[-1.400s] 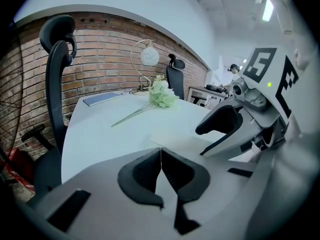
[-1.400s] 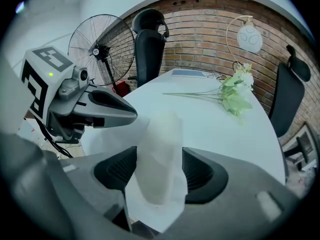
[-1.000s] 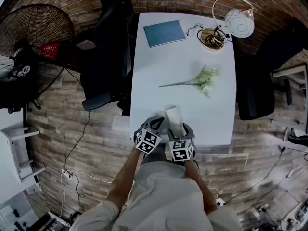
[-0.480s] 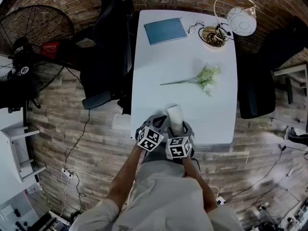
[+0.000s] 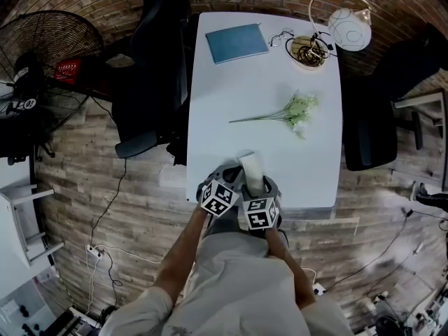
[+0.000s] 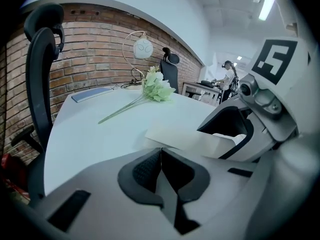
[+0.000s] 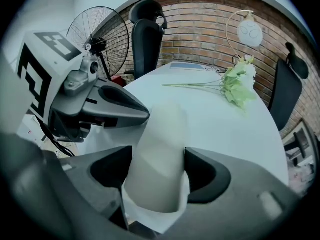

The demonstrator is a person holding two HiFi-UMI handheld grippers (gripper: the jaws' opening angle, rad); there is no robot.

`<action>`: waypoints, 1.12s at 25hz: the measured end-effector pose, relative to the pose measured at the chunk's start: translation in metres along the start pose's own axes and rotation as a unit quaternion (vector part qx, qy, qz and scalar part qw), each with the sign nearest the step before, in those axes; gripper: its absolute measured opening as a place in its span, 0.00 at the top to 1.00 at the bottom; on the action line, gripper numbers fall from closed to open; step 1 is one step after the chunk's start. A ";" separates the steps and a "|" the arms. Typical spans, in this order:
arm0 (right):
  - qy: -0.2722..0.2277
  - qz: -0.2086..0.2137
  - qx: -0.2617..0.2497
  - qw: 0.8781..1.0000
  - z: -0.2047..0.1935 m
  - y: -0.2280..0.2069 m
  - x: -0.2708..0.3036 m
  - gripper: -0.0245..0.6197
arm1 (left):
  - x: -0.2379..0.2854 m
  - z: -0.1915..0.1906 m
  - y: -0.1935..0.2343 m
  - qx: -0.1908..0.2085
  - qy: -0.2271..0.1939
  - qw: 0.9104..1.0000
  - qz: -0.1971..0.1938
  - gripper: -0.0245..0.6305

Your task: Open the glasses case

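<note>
The right tongs stand released, jaws spread wide after just opening, with the white case lying between the pads and filling the gap from side to side. The case rests at the near edge of the white desk, its long axis running away from the person. The left tongs are clenched on nothing, pads meeting in a single seam, and their tips sit close against the case's left side. Whether they touch it cannot be told. In the head view the two marker cubes ride side by side over the desk's near edge, at the ends of the person's bare forearms. The case pokes out just beyond the cubes. Past the case, toward the middle of the desk, lies a spray of pale green flowers, its stems pointing left. At the far end are a blue book, a coil of cables and a round white lamp on a curved arm. A black chair stands at the desk's left side and a second chair at its right. A black fan stands farther left on the plank floor. A brick wall runs behind the desk's far end.
</note>
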State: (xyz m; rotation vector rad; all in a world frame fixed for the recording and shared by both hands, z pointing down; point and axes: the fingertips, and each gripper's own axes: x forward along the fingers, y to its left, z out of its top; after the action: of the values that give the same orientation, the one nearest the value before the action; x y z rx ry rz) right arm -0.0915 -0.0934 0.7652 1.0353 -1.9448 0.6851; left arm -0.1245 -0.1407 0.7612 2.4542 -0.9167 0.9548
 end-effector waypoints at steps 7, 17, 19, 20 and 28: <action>-0.003 0.006 0.007 1.000 0.000 0.000 -0.001 0.45 | 0.002 0.000 -0.001 0.002 0.002 1.000 -0.003 0.95; -0.017 0.003 0.011 1.000 0.002 -0.004 -0.008 0.45 | 0.004 0.000 -0.002 0.000 0.005 1.000 -0.006 0.95; -0.021 0.004 0.012 1.000 0.003 -0.006 -0.011 0.45 | 0.004 -0.001 -0.002 0.000 0.005 1.000 -0.006 0.95; -0.023 0.004 0.013 1.000 0.004 -0.006 -0.012 0.45 | 0.004 -0.001 -0.002 0.000 0.005 1.000 -0.007 0.95; -0.032 0.007 0.022 0.999 0.008 -0.007 -0.018 0.50 | 0.003 -0.001 -0.001 0.001 0.005 1.000 -0.010 0.95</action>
State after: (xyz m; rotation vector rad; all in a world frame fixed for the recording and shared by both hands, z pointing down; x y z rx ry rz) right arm -0.0828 -0.0953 0.7461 1.0836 -2.0014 0.7141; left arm -0.1224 -0.1411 0.7642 2.4523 -0.8871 0.9619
